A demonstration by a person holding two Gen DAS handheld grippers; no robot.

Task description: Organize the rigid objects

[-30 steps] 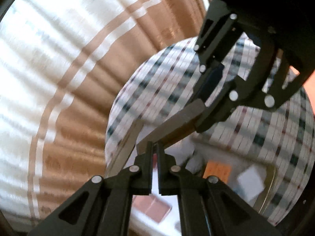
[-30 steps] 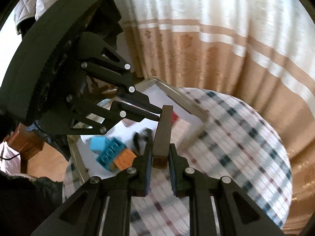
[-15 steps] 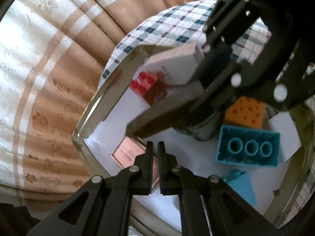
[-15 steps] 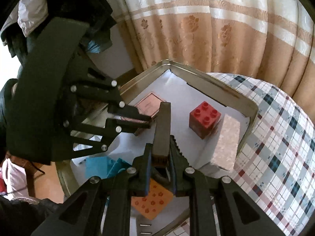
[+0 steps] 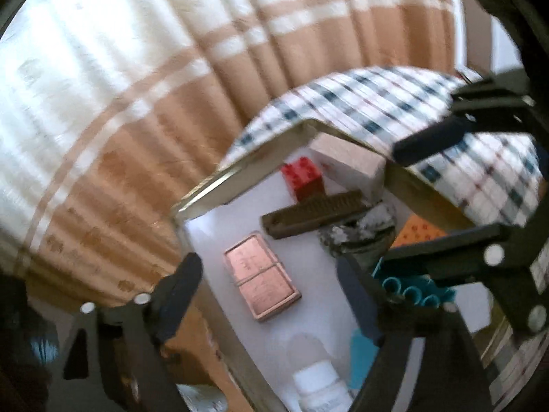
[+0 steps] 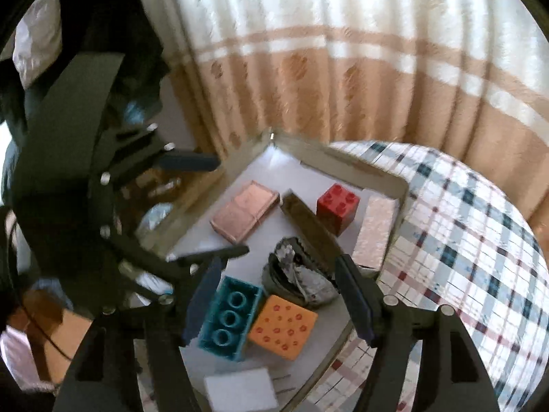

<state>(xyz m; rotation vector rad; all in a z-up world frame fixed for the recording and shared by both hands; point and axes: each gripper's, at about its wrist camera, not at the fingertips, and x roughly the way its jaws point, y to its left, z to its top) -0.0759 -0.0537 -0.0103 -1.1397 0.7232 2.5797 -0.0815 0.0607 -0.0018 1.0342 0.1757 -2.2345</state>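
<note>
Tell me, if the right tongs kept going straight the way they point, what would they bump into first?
Probably the crumpled grey wad in the tray, with the long brown bar leaning over it. Both sit right between the open right tongs. Depth is hard to judge, so the orange block just below could come first.

A round bench (image 6: 463, 240) under a plaid cloth (image 5: 394, 103) stands close against the striped curtain. Directly on the cloth sits one thing only: a shallow metal tray (image 6: 346, 168), pushed to the bench's edge nearest the curtain, one corner pointing at the folds. The tray's floor is white (its far rim catches the light), and blocks and boxes lie inside it.
</note>
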